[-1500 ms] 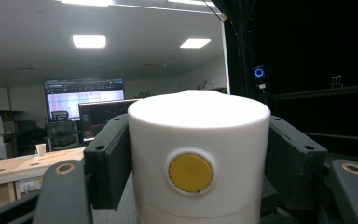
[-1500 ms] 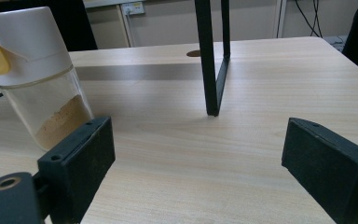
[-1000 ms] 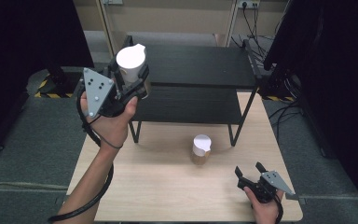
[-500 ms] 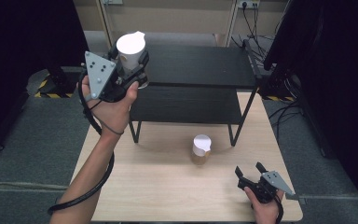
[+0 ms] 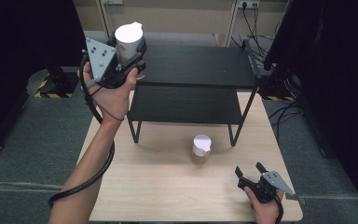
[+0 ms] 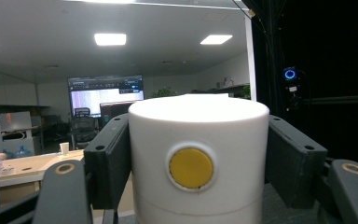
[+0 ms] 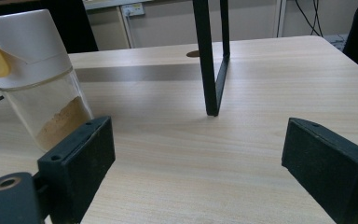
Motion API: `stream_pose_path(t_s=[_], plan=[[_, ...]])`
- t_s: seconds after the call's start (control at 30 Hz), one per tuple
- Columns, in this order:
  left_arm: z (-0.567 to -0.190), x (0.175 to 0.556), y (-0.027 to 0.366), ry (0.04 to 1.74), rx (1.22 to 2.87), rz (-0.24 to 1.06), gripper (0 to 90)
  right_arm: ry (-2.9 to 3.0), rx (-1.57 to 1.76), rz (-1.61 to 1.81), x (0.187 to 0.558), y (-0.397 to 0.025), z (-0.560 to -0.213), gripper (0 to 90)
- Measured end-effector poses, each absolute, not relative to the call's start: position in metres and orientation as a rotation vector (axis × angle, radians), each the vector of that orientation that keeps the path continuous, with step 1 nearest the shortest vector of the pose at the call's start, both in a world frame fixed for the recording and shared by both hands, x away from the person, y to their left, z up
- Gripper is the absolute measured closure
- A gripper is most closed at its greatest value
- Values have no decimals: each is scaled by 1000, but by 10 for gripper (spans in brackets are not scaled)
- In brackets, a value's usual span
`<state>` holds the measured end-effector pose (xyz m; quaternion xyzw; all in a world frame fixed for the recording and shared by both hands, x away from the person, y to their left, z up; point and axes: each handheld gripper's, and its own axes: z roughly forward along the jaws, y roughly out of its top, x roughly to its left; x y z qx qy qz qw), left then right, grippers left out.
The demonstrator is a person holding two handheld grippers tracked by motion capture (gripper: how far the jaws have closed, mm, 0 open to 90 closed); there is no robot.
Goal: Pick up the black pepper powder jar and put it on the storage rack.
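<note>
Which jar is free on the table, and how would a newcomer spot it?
Start at the black two-tier shelf on the wooden table. Just in front of it stands a clear jar with a white lid, holding brown powder. The other jar is clamped in the left gripper.

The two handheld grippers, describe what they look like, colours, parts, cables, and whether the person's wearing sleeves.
Both are black. The left gripper carries a grey three-cornered plate dotted with small holes, and a thick black cable loops down beside the bare forearm. The right gripper has the same grey plate and two short black jaws. Seen close up, the jaws are flat rectangular black pads with small screw holes. No sleeves or gloves are visible.
</note>
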<state>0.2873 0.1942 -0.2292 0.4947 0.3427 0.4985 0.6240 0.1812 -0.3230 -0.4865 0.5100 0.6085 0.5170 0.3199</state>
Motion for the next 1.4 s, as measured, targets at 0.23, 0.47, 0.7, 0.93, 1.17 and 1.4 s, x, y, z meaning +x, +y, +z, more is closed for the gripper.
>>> stream_pose_path(t_s=[0.23, 0.47, 0.7, 0.93, 1.17, 1.4], plan=[[-228, 298, 195, 807, 1145, 1145, 311, 1601, 1339, 1358, 181, -323, -486, 97], [-230, 309, 196, 826, 1149, 1126, 310, 1598, 1342, 1361, 181, -323, -487, 97], [-233, 318, 195, 843, 1151, 1113, 310, 1597, 1342, 1365, 181, -324, -487, 97], [-233, 322, 193, 848, 1166, 1123, 310, 1600, 1341, 1364, 181, -324, -487, 97], [-235, 326, 192, 862, 1169, 1117, 310, 1602, 1339, 1363, 181, -324, -487, 97], [-238, 331, 193, 869, 1170, 1110, 310, 1601, 1338, 1363, 181, -324, -487, 97]])
